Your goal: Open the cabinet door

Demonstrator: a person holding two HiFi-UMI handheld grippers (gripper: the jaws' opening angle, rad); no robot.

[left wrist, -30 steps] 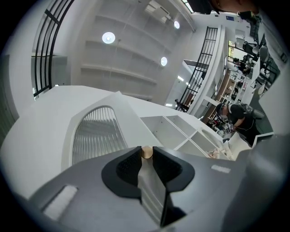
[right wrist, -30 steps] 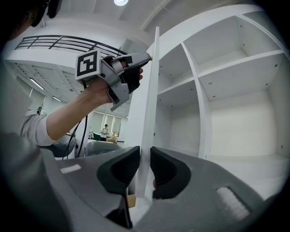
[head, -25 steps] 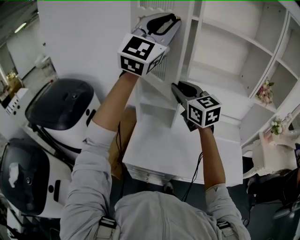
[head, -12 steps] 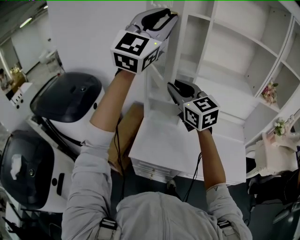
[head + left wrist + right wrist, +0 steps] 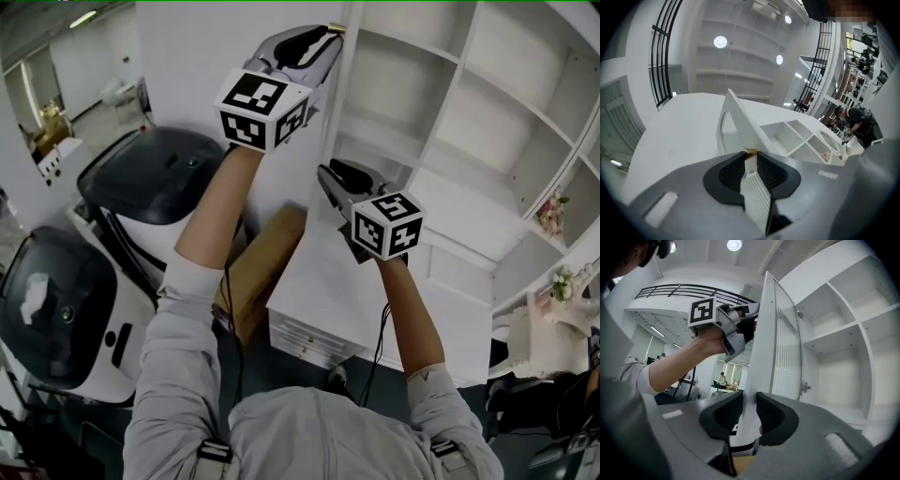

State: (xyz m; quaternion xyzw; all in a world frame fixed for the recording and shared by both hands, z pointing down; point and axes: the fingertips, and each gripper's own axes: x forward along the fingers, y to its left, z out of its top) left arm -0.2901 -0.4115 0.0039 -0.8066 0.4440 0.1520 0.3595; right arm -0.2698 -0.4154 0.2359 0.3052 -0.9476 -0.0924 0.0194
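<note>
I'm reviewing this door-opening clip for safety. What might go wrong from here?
The right hand-held gripper clamps the thin edge of the cabinet door, but its jaws have just been opening, so it may slip off. The left hand-held gripper, jaws just closing on the same edge higher up, would then carry the door alone. The door already stands wide open; pulling further might strain its hinges.

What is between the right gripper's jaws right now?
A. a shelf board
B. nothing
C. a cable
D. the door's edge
D: in the right gripper view the edge of the door runs up between the jaws of the right gripper. The pads sit against it on both sides, though the jaws have just been opening.
</note>
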